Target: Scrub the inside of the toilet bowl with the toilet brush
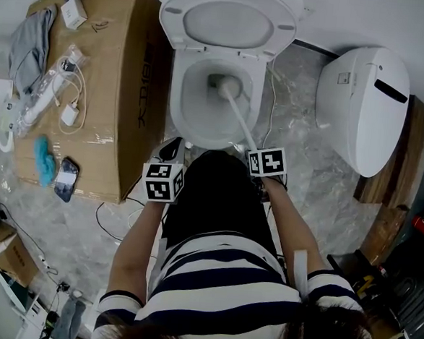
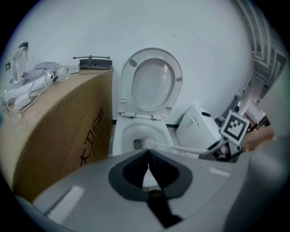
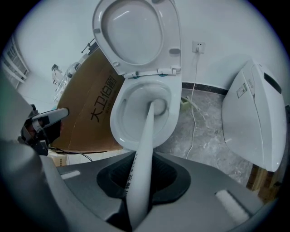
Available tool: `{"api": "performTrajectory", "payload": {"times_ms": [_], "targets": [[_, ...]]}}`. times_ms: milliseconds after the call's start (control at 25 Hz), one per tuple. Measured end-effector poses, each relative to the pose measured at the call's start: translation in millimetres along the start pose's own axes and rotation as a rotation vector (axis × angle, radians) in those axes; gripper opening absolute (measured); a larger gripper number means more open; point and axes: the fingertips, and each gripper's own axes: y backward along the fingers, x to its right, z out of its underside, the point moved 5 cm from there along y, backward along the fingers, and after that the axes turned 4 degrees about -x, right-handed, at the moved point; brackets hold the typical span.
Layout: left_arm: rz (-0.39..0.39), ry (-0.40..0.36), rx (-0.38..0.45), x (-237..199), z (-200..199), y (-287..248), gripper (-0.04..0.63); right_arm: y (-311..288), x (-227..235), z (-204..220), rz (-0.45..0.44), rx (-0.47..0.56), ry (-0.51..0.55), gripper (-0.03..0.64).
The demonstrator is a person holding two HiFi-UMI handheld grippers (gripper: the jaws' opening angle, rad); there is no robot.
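Observation:
The white toilet bowl [image 1: 177,106] stands at the wall with its seat and lid [image 1: 224,20] raised. A white toilet brush [image 1: 239,115] slants down into the bowl, its head [image 1: 219,82] near the drain. My right gripper [image 1: 265,164] is in front of the bowl's right side, shut on the brush handle [image 3: 145,149], which runs out between its jaws to the brush head [image 3: 157,108]. My left gripper [image 1: 167,171] hangs in front of the bowl's left side, shut with nothing in it [image 2: 148,156]. In the left gripper view the brush [image 2: 179,148] crosses the bowl from the right.
A big cardboard box [image 1: 124,86] stands close on the toilet's left, with chargers, cables, a cloth and a phone [image 1: 66,179] on top. A second white toilet [image 1: 361,103] lies on the floor to the right. A cable [image 1: 273,97] runs between them. Wooden boards [image 1: 386,213] lie further right.

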Motion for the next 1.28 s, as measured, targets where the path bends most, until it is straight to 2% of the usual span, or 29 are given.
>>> {"api": "performTrajectory", "payload": {"times_ms": [680,960,1280], "targets": [[0.01,0.016,-0.017,-2.3,5.9,-4.5,0.0,-8.6,-29.4,34.4,-0.091,-0.092,-0.005,0.083],[0.006,0.031,-0.01,-6.2,6.2,-2.1,0.0,-9.2,-46.9,28.8,-0.151,-0.087,-0.015,0.083],[-0.003,0.045,-0.006,-10.9,10.4,0.3,0.0,-17.1,-53.9,8.3,-0.156,-0.065,-0.006,0.083]]}}
